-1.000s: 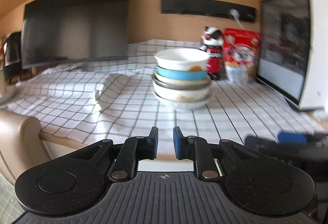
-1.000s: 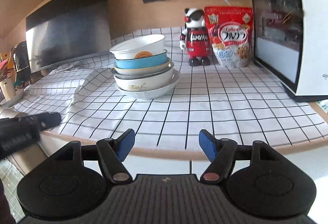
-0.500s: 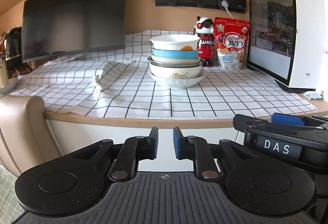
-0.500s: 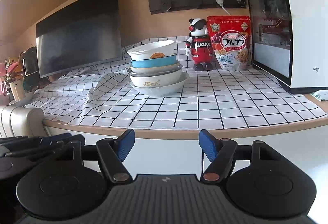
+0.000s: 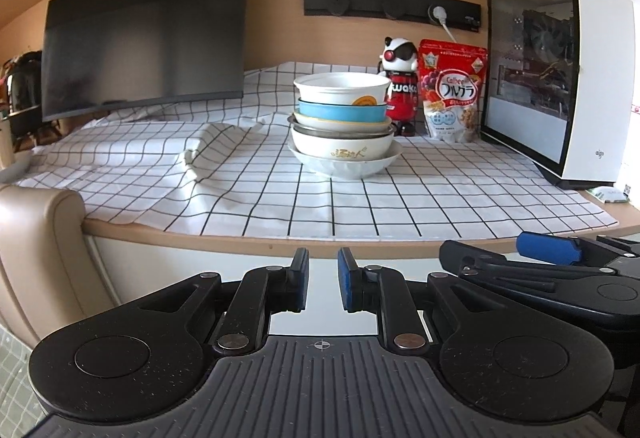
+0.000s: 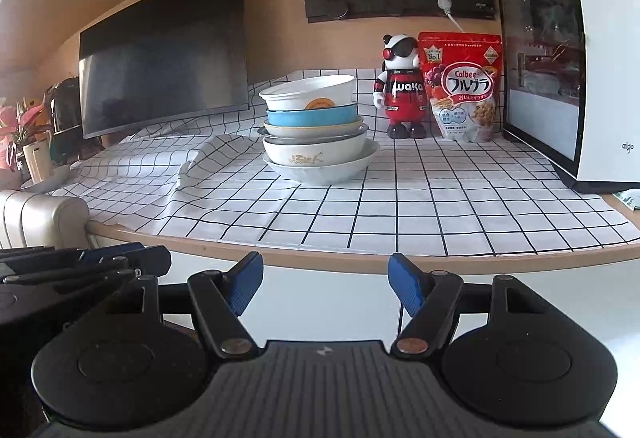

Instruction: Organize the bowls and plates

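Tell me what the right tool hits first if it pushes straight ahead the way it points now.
Probably the front edge of the table: the right tool, open and empty, sits just below the tabletop and short of it. Raised a little, it would run over bare checked cloth towards the stack of bowls. Depth is uncertain.

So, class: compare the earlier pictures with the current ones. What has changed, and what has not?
Both tools have backed away from the table: its front edge now shows and the stack of bowls looks farther off. Nothing was gripped or released. Left tool remains nearly shut, right tool open; stack and cloth unmoved.
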### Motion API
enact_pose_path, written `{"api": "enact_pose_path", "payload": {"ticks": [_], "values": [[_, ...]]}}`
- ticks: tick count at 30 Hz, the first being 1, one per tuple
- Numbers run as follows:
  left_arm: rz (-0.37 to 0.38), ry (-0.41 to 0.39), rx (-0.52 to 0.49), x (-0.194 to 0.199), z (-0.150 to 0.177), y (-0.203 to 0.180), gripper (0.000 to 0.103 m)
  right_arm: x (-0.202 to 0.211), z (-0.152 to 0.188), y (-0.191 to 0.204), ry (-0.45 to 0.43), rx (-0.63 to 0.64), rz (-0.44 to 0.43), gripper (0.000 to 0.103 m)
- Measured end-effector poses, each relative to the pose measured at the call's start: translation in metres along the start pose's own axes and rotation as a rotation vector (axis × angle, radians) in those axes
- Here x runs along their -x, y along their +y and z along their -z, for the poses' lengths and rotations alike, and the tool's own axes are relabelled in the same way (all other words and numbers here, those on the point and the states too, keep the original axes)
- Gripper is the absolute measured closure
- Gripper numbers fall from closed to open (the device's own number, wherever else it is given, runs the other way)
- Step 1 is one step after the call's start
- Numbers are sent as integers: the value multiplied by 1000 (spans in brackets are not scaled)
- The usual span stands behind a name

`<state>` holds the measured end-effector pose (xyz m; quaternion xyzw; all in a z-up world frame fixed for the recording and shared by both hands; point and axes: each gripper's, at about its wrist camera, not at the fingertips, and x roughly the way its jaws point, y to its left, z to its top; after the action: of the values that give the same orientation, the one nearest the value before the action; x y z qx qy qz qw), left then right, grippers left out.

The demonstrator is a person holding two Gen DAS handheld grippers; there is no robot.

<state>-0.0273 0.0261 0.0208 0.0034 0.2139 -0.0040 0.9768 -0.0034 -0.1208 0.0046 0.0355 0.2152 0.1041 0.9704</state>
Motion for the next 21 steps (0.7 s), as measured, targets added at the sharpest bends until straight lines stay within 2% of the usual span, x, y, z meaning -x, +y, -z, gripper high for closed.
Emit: {"api": "enact_pose_path", "payload": {"ticks": [21], "values": [[4, 2, -4, 0, 0, 2, 84, -4, 1, -3, 13, 0, -5, 33]]}}
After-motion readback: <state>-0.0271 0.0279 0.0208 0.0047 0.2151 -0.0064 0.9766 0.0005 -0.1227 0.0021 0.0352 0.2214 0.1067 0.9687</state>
